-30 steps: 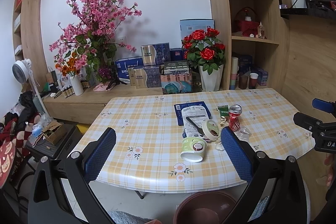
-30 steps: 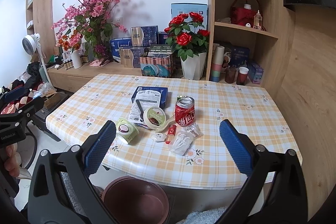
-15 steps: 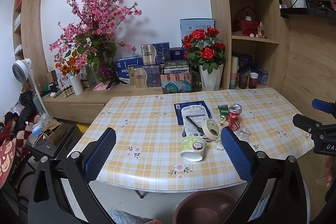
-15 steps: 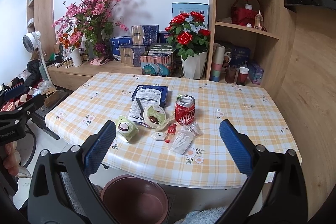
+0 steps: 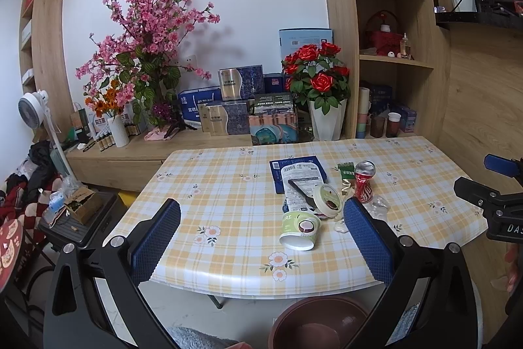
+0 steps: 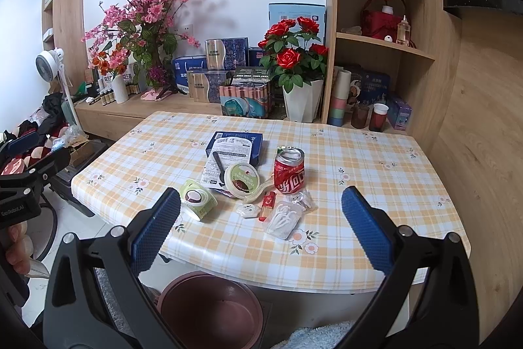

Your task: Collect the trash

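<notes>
Right gripper [image 6: 260, 226] edging closer to table; both grippers [image 5: 261, 239] gaping wide, empty. We're risking tipping red can [image 6: 289, 170] while reaching.

My two wrist views: from off the near table [image 5: 228, 277] edge, facing the shelves; shared: tabletop trash, bin [image 6: 209, 306].

"GenRobot.AI" on left claw [image 6: 19, 208], "DA5" (cut off) on right claw [image 5: 505, 228]

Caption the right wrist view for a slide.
Open right gripper faces a checked table strewn with trash: red can, tipped green cup, wrappers; brown bin below.
</notes>
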`<state>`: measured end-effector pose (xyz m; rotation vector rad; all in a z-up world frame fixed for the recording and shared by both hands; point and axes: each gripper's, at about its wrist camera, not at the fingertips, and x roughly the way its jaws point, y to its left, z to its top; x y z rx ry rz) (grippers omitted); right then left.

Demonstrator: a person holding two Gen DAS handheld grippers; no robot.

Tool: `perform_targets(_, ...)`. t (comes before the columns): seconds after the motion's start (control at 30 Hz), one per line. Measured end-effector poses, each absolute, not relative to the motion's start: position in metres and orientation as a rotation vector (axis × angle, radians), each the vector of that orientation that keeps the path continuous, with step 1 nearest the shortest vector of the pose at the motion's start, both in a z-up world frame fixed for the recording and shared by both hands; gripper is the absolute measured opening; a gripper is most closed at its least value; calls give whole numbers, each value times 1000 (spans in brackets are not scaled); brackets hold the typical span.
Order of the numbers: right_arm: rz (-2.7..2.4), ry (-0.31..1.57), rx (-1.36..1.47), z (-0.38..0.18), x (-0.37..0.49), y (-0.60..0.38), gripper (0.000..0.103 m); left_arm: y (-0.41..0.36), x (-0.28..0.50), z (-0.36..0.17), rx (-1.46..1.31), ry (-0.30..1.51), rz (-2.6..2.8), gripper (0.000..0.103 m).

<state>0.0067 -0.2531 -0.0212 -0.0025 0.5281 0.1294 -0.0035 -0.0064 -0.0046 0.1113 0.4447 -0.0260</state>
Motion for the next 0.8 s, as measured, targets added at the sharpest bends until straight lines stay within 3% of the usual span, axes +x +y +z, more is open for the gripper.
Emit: perform_targets(0.8, 153, 525, -4, -26, 3, -245, 97, -4, -4, -10, 106, 448, -29, 98)
